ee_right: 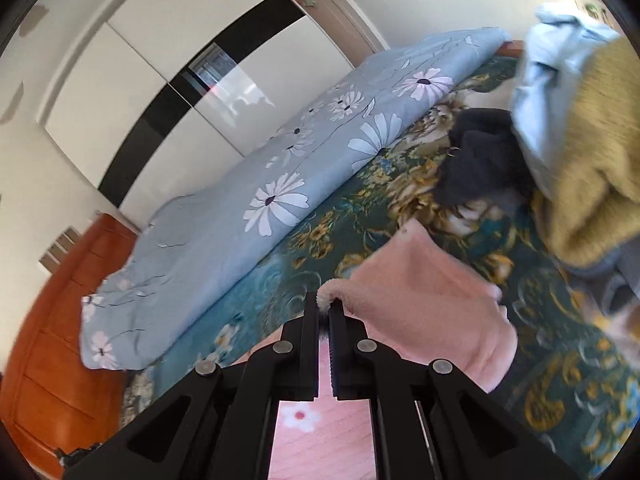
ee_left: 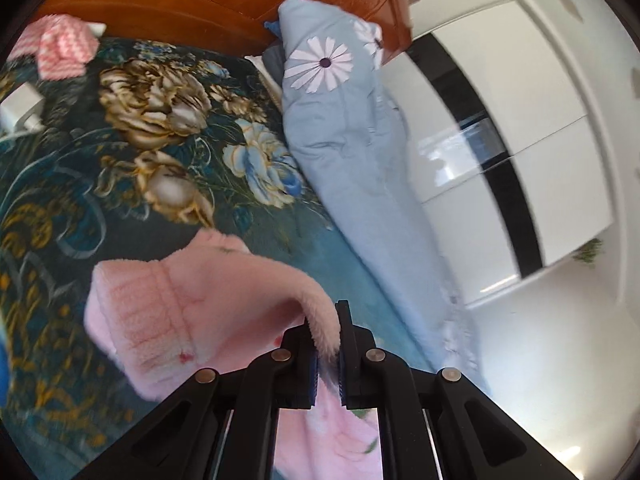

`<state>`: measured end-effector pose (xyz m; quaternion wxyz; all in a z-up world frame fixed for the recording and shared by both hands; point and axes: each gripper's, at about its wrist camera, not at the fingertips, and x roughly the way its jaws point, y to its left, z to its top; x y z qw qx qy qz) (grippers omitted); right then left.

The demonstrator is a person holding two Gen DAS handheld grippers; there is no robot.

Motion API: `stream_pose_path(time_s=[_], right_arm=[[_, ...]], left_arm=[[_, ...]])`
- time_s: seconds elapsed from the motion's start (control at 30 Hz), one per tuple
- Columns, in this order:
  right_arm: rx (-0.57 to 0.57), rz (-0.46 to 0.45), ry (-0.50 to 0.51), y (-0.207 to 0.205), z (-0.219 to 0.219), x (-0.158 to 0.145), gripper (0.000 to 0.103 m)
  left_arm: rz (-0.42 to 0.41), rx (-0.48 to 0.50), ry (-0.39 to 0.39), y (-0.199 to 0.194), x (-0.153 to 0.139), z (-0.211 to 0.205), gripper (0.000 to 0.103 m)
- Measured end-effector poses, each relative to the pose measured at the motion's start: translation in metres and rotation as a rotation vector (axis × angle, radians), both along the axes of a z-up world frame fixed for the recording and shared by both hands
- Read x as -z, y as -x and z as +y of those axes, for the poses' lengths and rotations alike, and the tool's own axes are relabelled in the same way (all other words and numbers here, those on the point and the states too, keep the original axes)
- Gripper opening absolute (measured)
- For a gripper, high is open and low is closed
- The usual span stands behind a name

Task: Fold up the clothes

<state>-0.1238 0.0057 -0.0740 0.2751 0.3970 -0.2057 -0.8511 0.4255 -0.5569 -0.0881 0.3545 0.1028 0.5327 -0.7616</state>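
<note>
Mid-fold, I'd say: left gripper [ee_left: 325, 320] and right gripper [ee_right: 324, 300] each pinched narrow on an edge of the pink fleece [ee_left: 168, 312], lifted above the floral bedspread [ee_left: 120, 160] at lower centre of both views. Next likely carry both edges across evenly, lay flat. Clothes pile [ee_right: 576, 140] waits upper right.

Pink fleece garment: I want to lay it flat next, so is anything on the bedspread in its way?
Nothing visible lies right under it. Both tools, left and right, grip the pink fleece garment. The dark garment, the clothes pile and the rolled blue quilt lie farther off on the bedspread.
</note>
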Motion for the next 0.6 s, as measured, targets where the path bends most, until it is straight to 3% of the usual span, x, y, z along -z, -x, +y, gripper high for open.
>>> stream_pose_path(time_s=[0.1, 0.27, 0.43, 0.53, 0.6], right_arm=[[-0.017, -0.005, -0.107, 0.032, -0.039, 0.016, 0.004], [-0.045, -0.021, -0.236, 0.066, -0.087, 0.051, 0.004], [-0.05, -0.023, -0.253, 0.08, -0.108, 0.069, 0.005], [-0.101, 0.027, -0.197, 0.081, -0.118, 0.06, 0.006], [-0.17, 0.069, -0.201, 0.078, -0.125, 0.051, 0.027]], left_arm=[[-0.081, -0.008, -0.023, 0.029, 0.02, -0.027, 0.008], [-0.134, -0.021, -0.083, 0.057, 0.057, -0.06, 0.009], [-0.189, -0.021, -0.102, 0.072, 0.084, -0.08, 0.011], [-0.159, 0.002, -0.109, 0.072, 0.088, -0.084, 0.012], [-0.135, 0.035, -0.118, 0.07, 0.087, -0.082, 0.025]])
